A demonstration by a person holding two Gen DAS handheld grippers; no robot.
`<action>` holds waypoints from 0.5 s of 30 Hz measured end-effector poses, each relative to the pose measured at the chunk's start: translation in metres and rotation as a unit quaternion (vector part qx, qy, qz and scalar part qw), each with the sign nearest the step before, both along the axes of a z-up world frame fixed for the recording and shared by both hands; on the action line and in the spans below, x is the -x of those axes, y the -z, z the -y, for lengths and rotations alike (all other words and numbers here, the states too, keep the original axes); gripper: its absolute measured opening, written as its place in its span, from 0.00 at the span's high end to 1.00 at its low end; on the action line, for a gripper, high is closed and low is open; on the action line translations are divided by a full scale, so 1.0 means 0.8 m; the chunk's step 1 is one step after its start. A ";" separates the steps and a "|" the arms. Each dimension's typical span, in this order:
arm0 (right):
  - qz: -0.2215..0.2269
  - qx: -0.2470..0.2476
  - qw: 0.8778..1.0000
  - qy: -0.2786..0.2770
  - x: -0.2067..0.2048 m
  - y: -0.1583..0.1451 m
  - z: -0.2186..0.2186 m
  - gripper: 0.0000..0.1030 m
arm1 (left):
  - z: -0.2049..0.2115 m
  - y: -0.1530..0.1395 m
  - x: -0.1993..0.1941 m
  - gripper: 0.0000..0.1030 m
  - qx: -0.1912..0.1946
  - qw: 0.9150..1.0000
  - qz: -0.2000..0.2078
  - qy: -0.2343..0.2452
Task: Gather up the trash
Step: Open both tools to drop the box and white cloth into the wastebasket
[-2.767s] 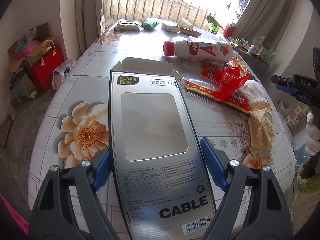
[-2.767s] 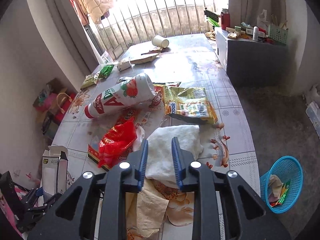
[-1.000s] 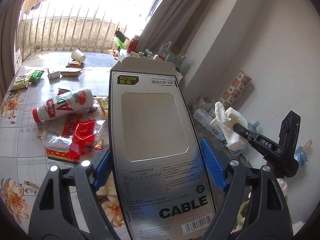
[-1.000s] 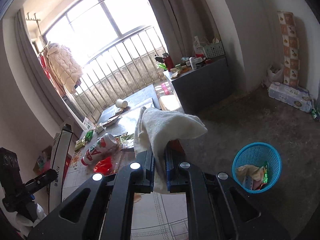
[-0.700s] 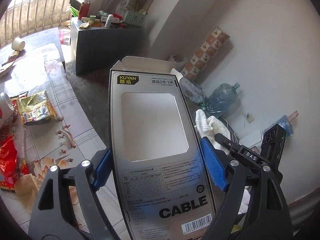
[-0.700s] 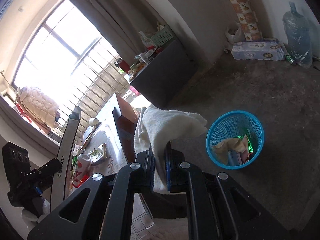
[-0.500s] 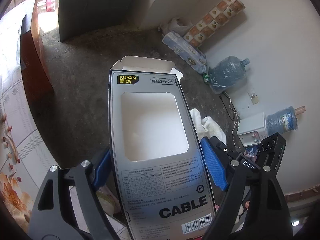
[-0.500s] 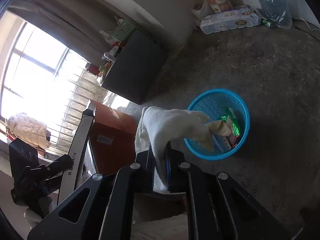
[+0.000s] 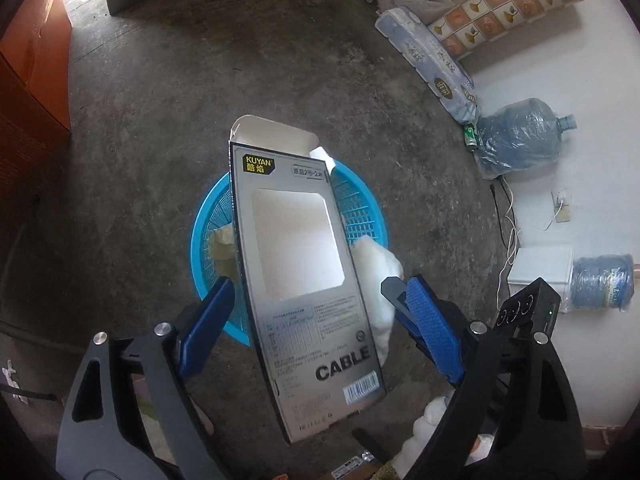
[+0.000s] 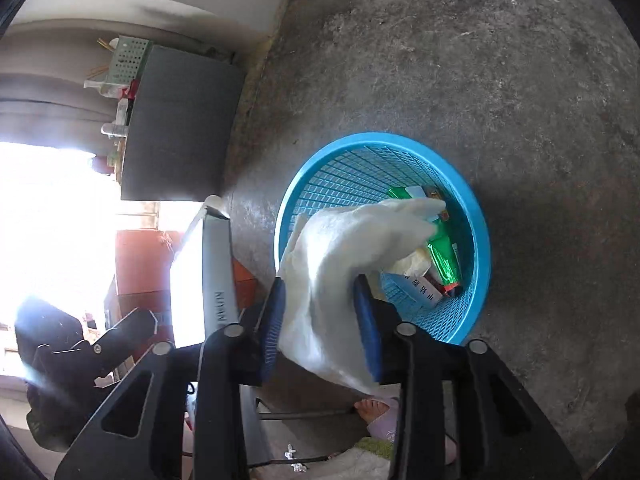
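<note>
A grey "CABLE" box (image 9: 304, 276) hangs between the fingers of my left gripper (image 9: 316, 312), tilted, with gaps on both sides, right above the blue mesh basket (image 9: 360, 204). My left gripper is open. In the right wrist view, my right gripper (image 10: 320, 312) is open around a white tissue (image 10: 344, 252), which hangs loose between the spread fingers over the basket (image 10: 476, 216). The basket holds green and red wrappers (image 10: 440, 260). The tissue (image 9: 376, 268) and right gripper also show in the left wrist view. The box (image 10: 216, 264) shows edge-on in the right wrist view.
Bare concrete floor (image 9: 160, 120) surrounds the basket. An orange cabinet (image 9: 28, 60) stands at left. Along the wall are a tissue-roll pack (image 9: 428, 60), a water jug (image 9: 520, 144) and cables (image 9: 508, 216). A grey cabinet (image 10: 180, 120) and a person's foot (image 10: 376, 408) show in the right wrist view.
Both grippers swung from the table down over the basket. Both have opened: the box has tilted loose from the left fingers and the tissue is free in the right.
</note>
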State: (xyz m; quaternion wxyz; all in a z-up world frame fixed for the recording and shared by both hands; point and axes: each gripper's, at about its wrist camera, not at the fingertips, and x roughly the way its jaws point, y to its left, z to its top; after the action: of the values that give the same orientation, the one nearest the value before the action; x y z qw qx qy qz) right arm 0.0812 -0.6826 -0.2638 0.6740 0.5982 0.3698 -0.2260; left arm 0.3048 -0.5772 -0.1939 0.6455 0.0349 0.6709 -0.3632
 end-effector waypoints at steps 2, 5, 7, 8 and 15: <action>-0.004 -0.005 1.000 -0.006 -0.003 0.014 0.002 0.55 | 0.006 0.001 0.001 0.18 0.004 1.000 -0.003 0.003; -0.005 -0.009 1.000 0.009 0.008 0.023 0.002 0.53 | 0.007 -0.009 0.007 0.18 0.006 1.000 0.003 0.002; 0.000 -0.009 1.000 0.021 0.020 0.021 0.001 0.52 | 0.005 -0.023 0.009 0.18 0.013 1.000 0.005 0.000; 0.002 -0.008 1.000 0.024 0.026 0.018 0.000 0.52 | 0.003 -0.031 0.011 0.18 0.019 1.000 0.006 -0.002; 0.020 0.032 0.999 0.015 0.071 -0.038 -0.023 0.52 | -0.055 -0.128 0.034 0.18 0.076 0.996 0.030 0.024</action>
State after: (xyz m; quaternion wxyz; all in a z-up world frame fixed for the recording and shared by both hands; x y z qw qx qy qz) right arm 0.0245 -0.6641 -0.2338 0.6970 0.5861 0.3396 -0.2354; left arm 0.2779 -0.5334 -0.0911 0.6573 0.0125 0.6207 -0.4273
